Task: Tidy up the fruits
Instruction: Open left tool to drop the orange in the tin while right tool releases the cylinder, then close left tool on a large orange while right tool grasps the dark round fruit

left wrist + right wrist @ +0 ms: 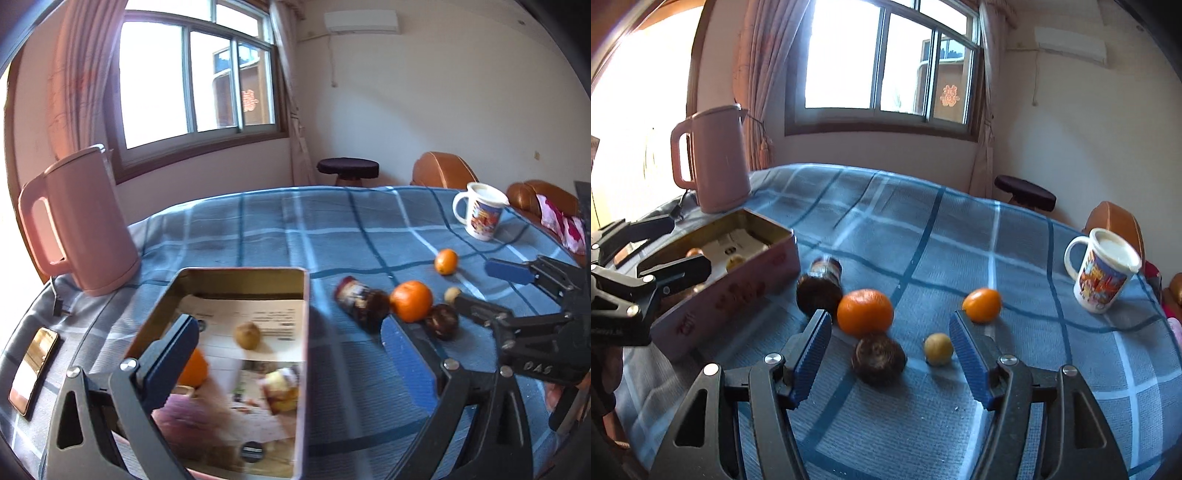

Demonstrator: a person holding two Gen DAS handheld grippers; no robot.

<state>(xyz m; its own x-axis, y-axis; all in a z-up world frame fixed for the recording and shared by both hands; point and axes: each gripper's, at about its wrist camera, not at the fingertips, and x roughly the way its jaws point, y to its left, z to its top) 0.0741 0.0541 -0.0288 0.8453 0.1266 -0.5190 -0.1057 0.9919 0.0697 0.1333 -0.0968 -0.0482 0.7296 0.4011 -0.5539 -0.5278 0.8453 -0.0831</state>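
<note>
Both grippers hovering with jaws apart and nothing between them

The left gripper (291, 343) is hanging over the tin (236, 275), which is holding what may be several blurred fruits; the right gripper (890, 349) is facing an orange (865, 312), a dark fruit (879, 358) and a small yellow fruit (938, 349) lying on the tablecloth (960, 236)

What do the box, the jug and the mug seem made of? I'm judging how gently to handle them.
Box: thin metal, probably tin; its inner walls shine gold and mirror the paper lining. Jug: likely matte pink plastic, with a smooth moulded handle and soft sheen. Mug: looks like glazed ceramic, glossy white with a printed picture, though coated plastic can't be ruled out.
</note>
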